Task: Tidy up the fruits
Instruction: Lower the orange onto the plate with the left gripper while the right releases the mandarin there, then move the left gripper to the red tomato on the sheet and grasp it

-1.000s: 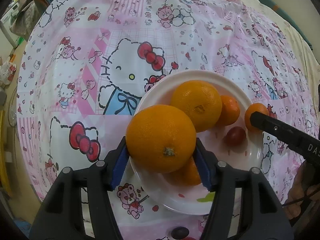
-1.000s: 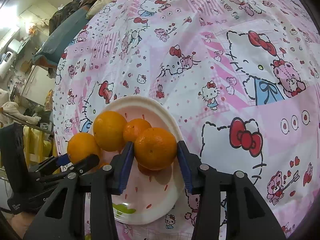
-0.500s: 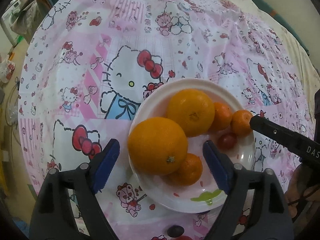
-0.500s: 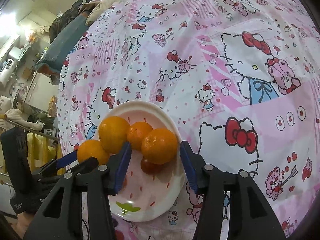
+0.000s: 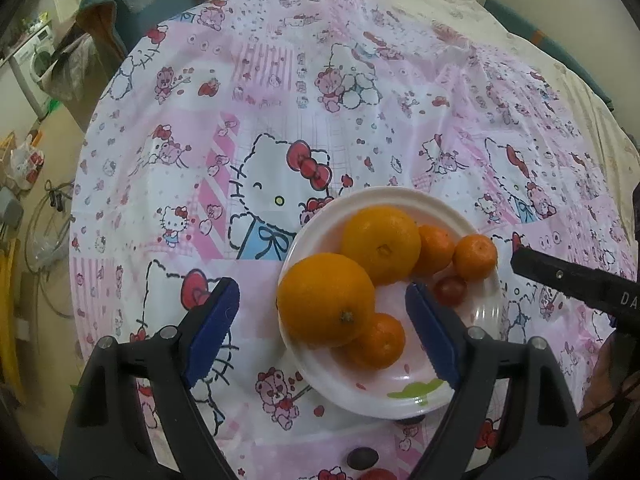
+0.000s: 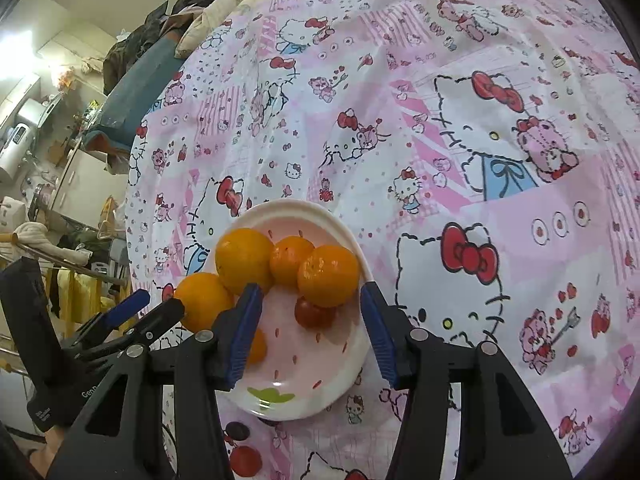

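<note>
- The left tool [image 5: 322, 322] stands wide apart and holds nothing; its blue-padded fingers [image 5: 212, 328] flank the near side of the white round plastic plate [image 5: 384, 408].
- Straight ahead of the left tool, between its tips and a little past them, sits the large round orange [image 5: 326, 300], stem scar turned toward the tool and resting on the plate, against a small mandarin [image 5: 380, 342] at its right.
- Farther out from that tool lie a second large orange [image 5: 382, 242], two small mandarins [image 5: 436, 248] and a small red cherry tomato [image 5: 450, 290], all on the plate.
- The right tool [image 6: 310, 330] is also parted and empty; the mandarin [image 6: 328, 276] nearest it lies just ahead of its tips, the tomato below it.
- On the pink cartoon-printed cloth [image 6: 500, 100] of the counter, close under both tools and off the plate, lie a dark purple round fruit [image 6: 236, 432] and a red one [image 6: 245, 460].
- My judgement: these two loose fruits are what remains to be gathered; they lie behind the tool tips, nearer the tool bodies, so either tool must draw back and tip down; the right seems slightly better placed.
</note>
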Available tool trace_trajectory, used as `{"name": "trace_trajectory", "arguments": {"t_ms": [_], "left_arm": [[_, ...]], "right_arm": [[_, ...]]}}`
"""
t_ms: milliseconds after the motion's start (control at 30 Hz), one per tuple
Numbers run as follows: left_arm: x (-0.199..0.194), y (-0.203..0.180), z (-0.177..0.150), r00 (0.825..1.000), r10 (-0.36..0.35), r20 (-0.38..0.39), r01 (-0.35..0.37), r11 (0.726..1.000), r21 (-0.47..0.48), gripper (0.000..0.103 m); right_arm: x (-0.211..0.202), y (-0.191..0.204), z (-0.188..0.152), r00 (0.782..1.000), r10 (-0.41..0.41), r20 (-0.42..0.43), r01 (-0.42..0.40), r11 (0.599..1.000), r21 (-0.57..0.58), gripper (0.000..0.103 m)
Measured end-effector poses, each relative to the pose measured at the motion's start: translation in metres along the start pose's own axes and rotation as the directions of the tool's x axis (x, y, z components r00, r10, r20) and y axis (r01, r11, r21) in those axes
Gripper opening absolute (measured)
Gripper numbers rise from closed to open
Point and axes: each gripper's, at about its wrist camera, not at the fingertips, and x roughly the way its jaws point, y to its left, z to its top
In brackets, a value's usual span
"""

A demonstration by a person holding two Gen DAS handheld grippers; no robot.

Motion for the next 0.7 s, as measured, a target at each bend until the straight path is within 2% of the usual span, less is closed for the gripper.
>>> {"name": "trace_trajectory", "arguments": {"t_ms": [200,600,700], "left_arm": [[-0.016,0.002,-0.01,1.0,0.019,0.015,-0.019,1.0,-0.014,0.083],[-0.058,0.018,-0.034,0.997,0.044,0.059,-0.043,0.999,-0.009,0.083],[-0.065,0.024,-0.044,0.998,0.041,0.053,-0.039,0.999,-0.025,0.083]], "right_arm": [[-0.017,0.004,-0.01,0.999,-0.039,0.014,0.039,0.999,-0.004,0.055],[-0.054,0.021,-0.043,0.998,-0.028,0.047,0.03,0.999,-0.031,0.059],[-0.058,0.024,-0.053,0.998,-0.042,0.052,0.045,0.997,-0.055,0.065]]}}
